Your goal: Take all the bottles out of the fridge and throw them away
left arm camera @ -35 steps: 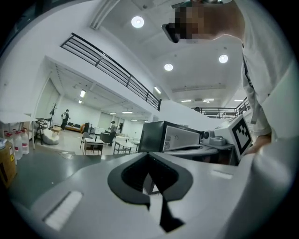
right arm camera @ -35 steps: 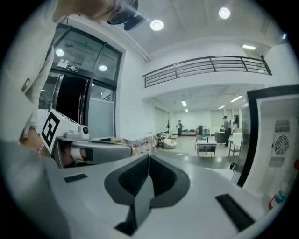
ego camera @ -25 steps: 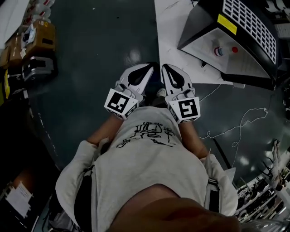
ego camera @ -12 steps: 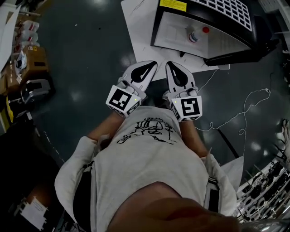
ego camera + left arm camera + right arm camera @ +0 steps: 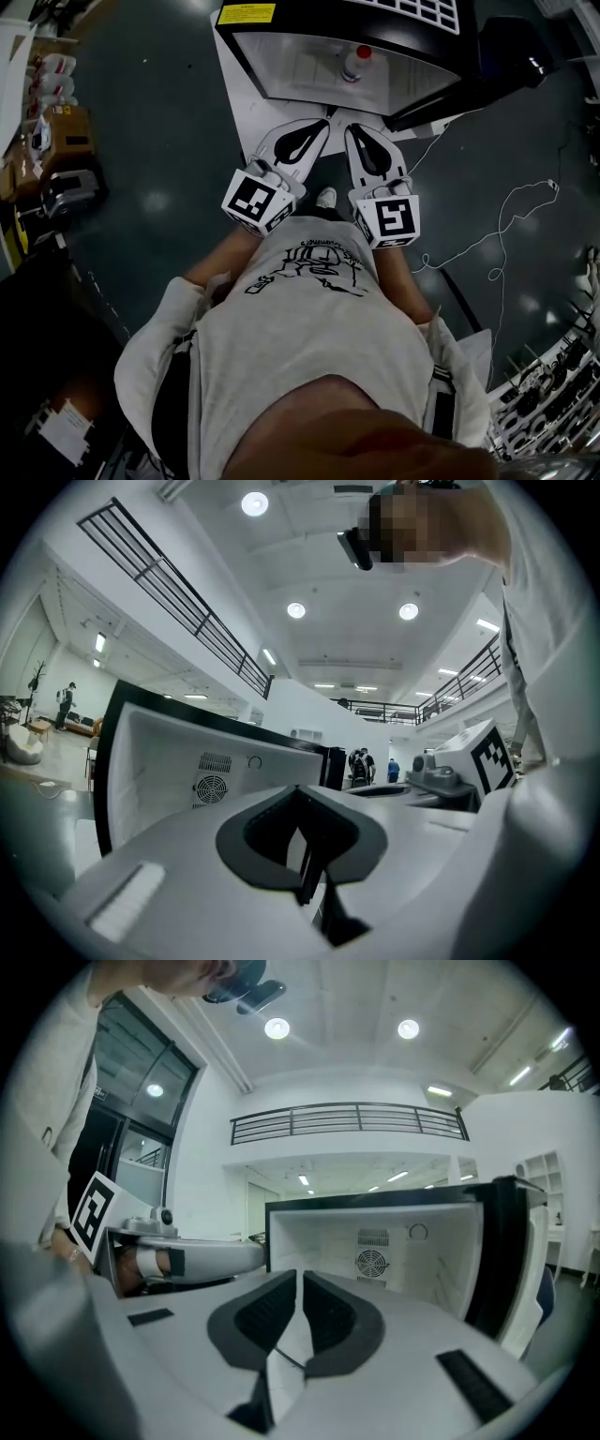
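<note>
A small black fridge stands open on the floor ahead of me, its white inside showing a fan grille on the back wall. One clear bottle with a red cap stands inside, seen only in the head view. My left gripper and right gripper are held side by side just short of the fridge's front edge, both pointing at it. Both are shut with nothing between their pads. In the left gripper view the left gripper faces the fridge. In the right gripper view the right gripper faces the opening.
The fridge door hangs open to the right. A white sheet lies under the fridge. A thin cable snakes over the dark floor at right. Boxes and gear line the left. People stand far off.
The fridge has shifted from the upper right to the top centre of the head view and come closer. Both grippers stay shut, side by side.
</note>
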Tool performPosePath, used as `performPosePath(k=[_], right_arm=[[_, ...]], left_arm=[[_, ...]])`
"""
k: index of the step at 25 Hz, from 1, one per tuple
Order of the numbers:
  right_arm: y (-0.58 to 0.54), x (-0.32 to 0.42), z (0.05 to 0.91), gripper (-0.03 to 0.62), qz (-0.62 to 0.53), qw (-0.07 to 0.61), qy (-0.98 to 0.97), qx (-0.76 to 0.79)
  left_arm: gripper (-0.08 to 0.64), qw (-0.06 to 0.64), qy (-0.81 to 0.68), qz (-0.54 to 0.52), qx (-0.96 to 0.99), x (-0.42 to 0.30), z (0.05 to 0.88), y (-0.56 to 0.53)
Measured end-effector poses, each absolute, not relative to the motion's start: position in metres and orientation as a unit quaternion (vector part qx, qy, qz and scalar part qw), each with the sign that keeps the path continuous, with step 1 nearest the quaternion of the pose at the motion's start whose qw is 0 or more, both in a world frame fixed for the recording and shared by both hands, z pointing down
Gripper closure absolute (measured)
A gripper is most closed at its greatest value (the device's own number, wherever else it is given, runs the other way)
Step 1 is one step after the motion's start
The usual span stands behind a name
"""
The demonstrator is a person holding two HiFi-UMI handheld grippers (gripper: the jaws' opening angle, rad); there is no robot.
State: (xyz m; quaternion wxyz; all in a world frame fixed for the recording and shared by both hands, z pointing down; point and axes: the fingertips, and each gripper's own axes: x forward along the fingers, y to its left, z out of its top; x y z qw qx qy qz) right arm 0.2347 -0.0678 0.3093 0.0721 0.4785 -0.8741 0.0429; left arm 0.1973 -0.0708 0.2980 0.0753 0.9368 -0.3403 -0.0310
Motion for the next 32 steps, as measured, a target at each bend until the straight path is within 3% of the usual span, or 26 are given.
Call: performPosePath(k=[12, 18, 32], right_arm=[[-0.090, 0.278, 0.320, 0.572, 0.044, 0.078, -0.871, 0.483], [-0.120, 0.280, 0.338, 0.503, 0.040, 0.088, -0.862, 0.498], [-0.220, 0.293, 0.403, 0.437, 0.009, 0.103, -0.847, 0.521]], left_arm=[[0.551, 0.068, -0.351, -0.013, 0.934, 0.233, 0.305, -0.092], [0.551, 0.062, -0.348, -0.017, 0.935, 0.232, 0.321, -0.123], [0.551, 0.038, -0.355, 0.005, 0.934, 0.236, 0.386, -0.208]])
